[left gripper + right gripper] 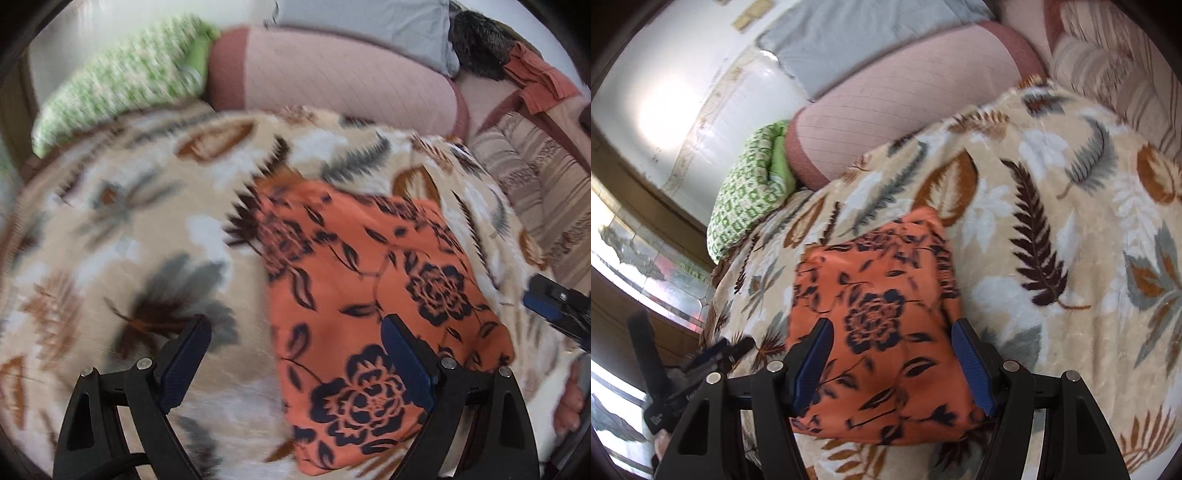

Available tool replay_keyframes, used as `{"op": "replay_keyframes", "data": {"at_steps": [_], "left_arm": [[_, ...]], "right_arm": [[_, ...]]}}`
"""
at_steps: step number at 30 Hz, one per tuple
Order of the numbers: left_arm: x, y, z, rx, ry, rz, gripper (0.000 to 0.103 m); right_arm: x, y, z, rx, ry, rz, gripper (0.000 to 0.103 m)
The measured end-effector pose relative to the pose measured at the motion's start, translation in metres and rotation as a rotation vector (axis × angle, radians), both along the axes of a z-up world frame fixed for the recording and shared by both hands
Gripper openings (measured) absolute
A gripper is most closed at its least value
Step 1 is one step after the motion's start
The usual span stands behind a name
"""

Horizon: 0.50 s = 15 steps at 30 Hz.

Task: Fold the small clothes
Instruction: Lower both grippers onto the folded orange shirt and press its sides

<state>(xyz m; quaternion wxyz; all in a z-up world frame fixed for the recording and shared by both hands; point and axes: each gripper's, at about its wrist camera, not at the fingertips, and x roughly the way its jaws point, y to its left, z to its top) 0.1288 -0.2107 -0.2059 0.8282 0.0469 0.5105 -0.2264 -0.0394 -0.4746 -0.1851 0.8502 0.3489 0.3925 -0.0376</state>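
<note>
Orange cloth printed with dark flowers (pixel 373 295) lies flat on the leaf-patterned blanket (pixel 129 229) that covers the bed, which gives it a broad, soft surface to be folded on; it looks already doubled into a rough rectangle, though the layers cannot be counted from here. Both claws hang over its near edge, tilted downward. The left gripper (pixel 295 365) stands with its jaws wide apart and empty — one pad over bare blanket, the other over the garment's left side — so it appears placed to take that side edge. The right gripper (pixel 892 363) is likewise released, its blue pads straddling the cloth's near end without pressing on it. Neither grasps anything yet. Bracketing one piece with both claws suggests a two-handed pinch for the next fold. Pillows (pixel 332 74) sit well behind — out of the way.
</note>
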Motion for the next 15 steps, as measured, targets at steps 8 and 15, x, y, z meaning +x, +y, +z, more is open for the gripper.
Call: {"op": "replay_keyframes", "data": {"at_steps": [8,15], "left_arm": [[0.017,-0.006,-0.025,-0.087,0.091,-0.055,0.093],[0.025,-0.014,-0.046,-0.120,0.173,-0.188,0.093]], "right_arm": [[0.019,-0.033,-0.041,0.146,0.047,0.038,0.070],[0.050,-0.047,-0.079,0.252,0.108,0.104,0.071]]}}
